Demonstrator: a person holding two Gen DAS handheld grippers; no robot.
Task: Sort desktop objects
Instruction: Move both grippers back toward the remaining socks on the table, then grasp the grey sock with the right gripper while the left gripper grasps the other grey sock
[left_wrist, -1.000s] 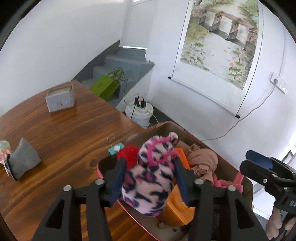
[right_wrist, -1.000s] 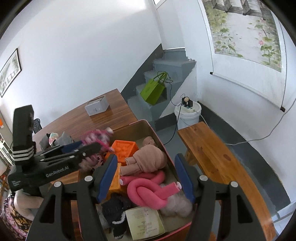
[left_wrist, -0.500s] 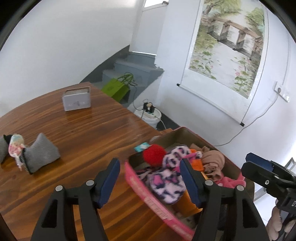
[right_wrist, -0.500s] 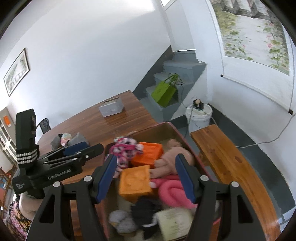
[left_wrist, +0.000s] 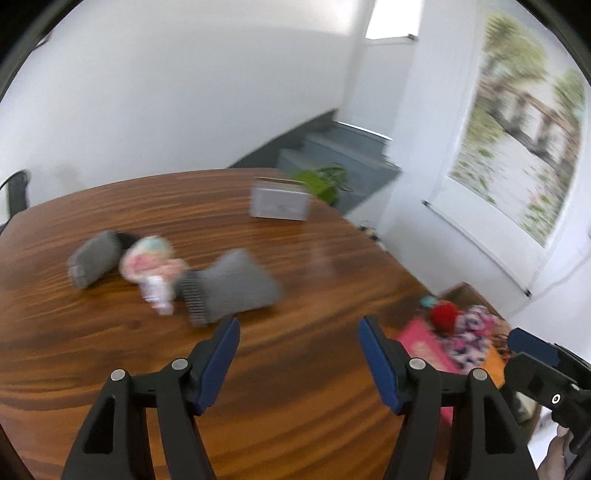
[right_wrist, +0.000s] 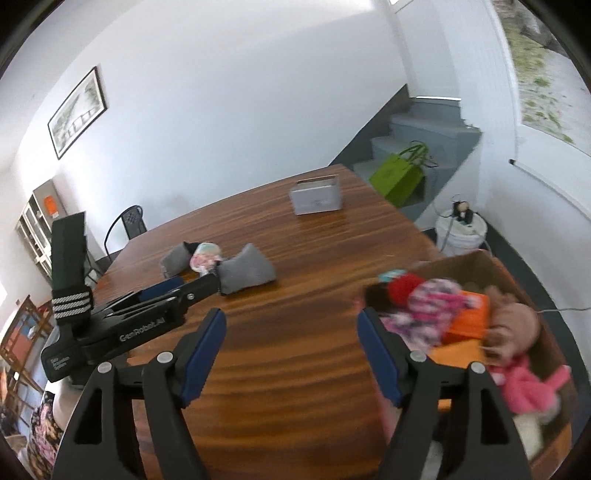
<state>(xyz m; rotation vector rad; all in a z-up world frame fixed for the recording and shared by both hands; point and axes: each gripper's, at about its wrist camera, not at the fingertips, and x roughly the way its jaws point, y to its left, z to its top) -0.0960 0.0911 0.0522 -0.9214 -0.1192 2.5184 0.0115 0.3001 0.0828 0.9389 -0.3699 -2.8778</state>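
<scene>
Both tools, left tool and right tool, gape empty over the bench. Box at right holds toys; socks and doll lie far left, likely awaiting sorting.

A brown wooden table with strong grain carries everything. Near its far edge stands a small grey box. Nearer than the box and to its left lie a grey pouch, a pastel doll-like toy just beside it, and a second grey pouch beyond that. To the box's right, at the table's near edge, sits an open cardboard box full of soft things.
</scene>
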